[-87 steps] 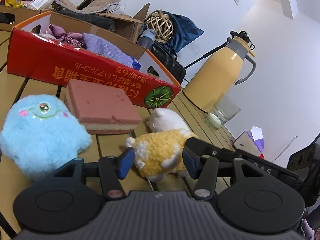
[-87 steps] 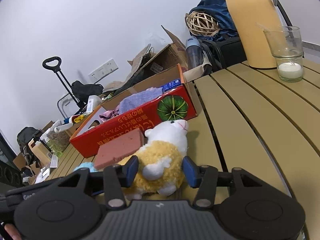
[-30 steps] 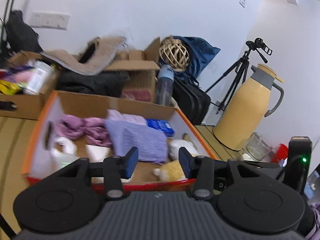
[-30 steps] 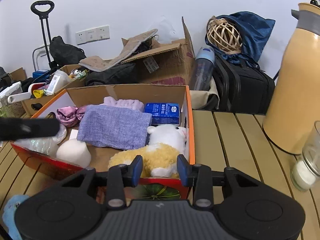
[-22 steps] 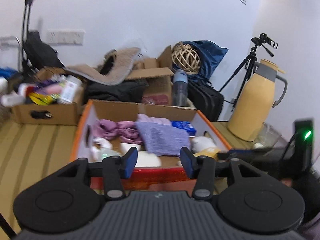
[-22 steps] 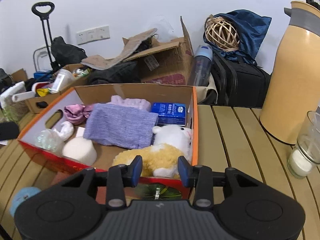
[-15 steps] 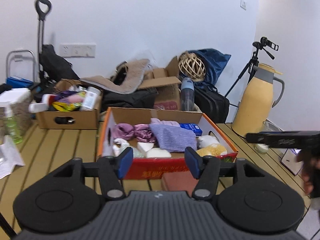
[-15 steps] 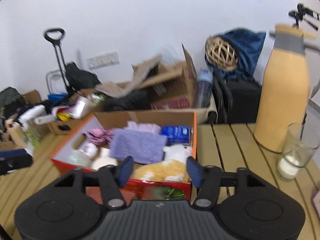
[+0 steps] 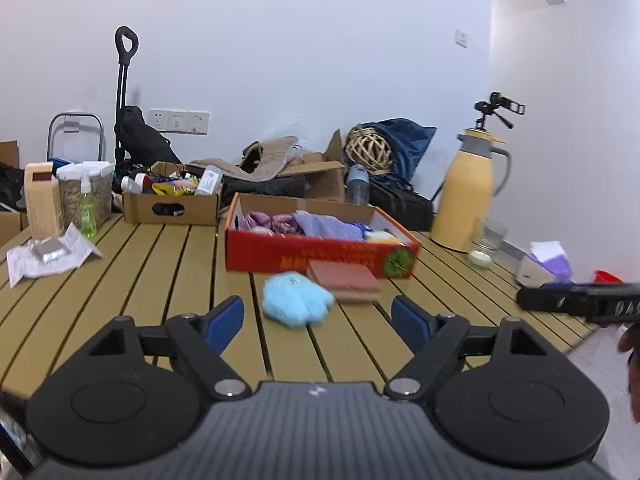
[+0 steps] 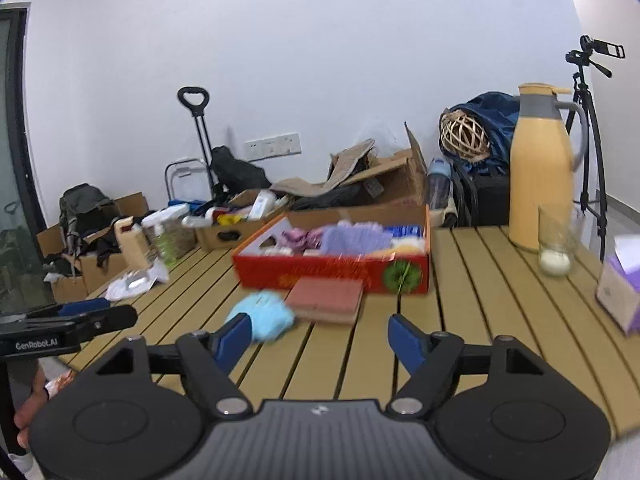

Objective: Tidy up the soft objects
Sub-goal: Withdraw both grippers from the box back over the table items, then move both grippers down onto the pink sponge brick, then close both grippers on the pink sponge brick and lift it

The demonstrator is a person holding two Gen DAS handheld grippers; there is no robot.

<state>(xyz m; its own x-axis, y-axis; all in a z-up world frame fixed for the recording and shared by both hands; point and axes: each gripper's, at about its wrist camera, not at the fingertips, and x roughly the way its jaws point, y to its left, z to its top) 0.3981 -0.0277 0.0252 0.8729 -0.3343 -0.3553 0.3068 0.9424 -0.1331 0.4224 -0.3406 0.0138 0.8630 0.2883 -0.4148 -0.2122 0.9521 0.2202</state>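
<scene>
Now that the yellow plush is lying in the red box [image 9: 320, 254], you're spreading both empty grippers' fingers — blue plush [image 9: 298, 299], frame centre, waiting.

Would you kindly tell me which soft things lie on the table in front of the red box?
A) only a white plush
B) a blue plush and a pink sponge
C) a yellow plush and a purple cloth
B: the blue plush and the pink sponge lie on the slats before the red box.

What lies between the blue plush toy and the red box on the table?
The pink sponge block lies there, in front of the red box and right beside the blue plush toy. Both wrist views show this.
</scene>
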